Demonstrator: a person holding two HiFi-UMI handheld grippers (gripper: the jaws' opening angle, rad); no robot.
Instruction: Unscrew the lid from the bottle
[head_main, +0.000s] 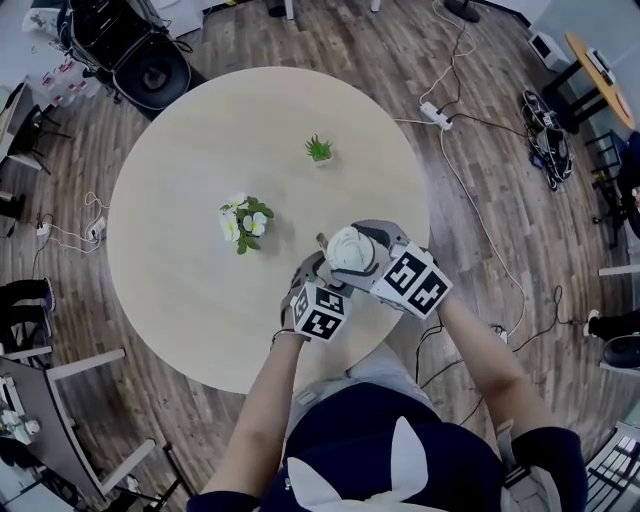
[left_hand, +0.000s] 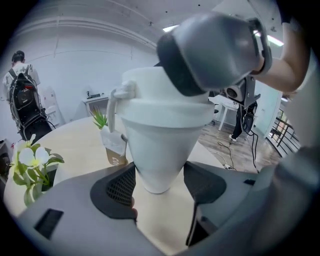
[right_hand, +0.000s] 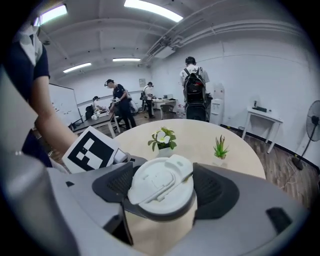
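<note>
A white bottle (left_hand: 160, 145) with a white flip-top lid (right_hand: 160, 187) is held upright over the round table's (head_main: 190, 150) near right edge. My left gripper (head_main: 312, 275) is shut on the bottle's narrow lower body, and in the left gripper view both dark pads (left_hand: 120, 187) press its sides. My right gripper (head_main: 362, 248) comes in from above and right, and its pads (right_hand: 212, 192) sit against both sides of the lid. From above only the lid (head_main: 349, 248) shows, with the body hidden under it. The left gripper's marker cube (right_hand: 90, 150) shows behind the lid.
A small pot of white flowers (head_main: 245, 222) stands mid-table and a little green plant (head_main: 319, 150) stands farther back. Cables and a power strip (head_main: 435, 112) lie on the wood floor at right. A dark chair (head_main: 150, 60) is beyond the table. Several people (right_hand: 192, 90) stand in the background.
</note>
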